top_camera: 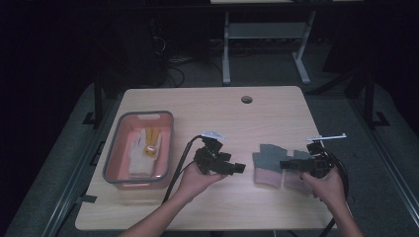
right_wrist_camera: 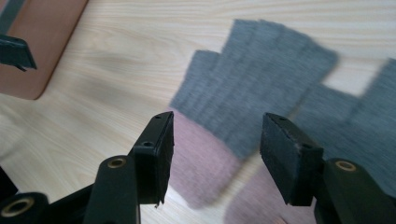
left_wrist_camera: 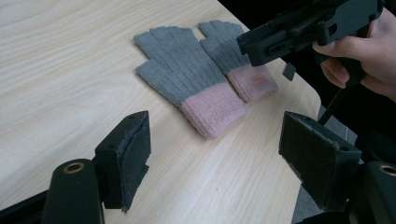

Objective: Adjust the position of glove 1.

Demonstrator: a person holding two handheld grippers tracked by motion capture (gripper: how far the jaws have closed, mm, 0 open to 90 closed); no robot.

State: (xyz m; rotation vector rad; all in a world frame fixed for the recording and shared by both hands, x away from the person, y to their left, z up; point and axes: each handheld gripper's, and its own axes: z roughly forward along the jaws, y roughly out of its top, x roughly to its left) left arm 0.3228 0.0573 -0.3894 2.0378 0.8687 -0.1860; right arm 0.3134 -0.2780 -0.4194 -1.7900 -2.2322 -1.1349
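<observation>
High view: left gripper [top_camera: 240,168] jaws wide apart, nothing held; grey-and-pink knit gloves [top_camera: 269,164] flat on the wooden table [top_camera: 207,113] just ahead of its tips. Right gripper [top_camera: 282,164] jaws parted, empty, hovering over the gloves. Grey-rimmed pink bin [top_camera: 114,148] behind the left gripper.

Right gripper [right_wrist_camera: 215,149] is hovering over the wooden table [right_wrist_camera: 116,60], jaws standing apart with nothing between the pads. Near grey glove [right_wrist_camera: 261,79] is lying flat at 12 o'clock of the jaws, its pink cuff [right_wrist_camera: 201,163] running down between them. Second grey glove [right_wrist_camera: 359,121] is lying at 3 o'clock, touching the first. Brown bin [right_wrist_camera: 42,42] is sitting at 10 o'clock, slightly blurred.
</observation>
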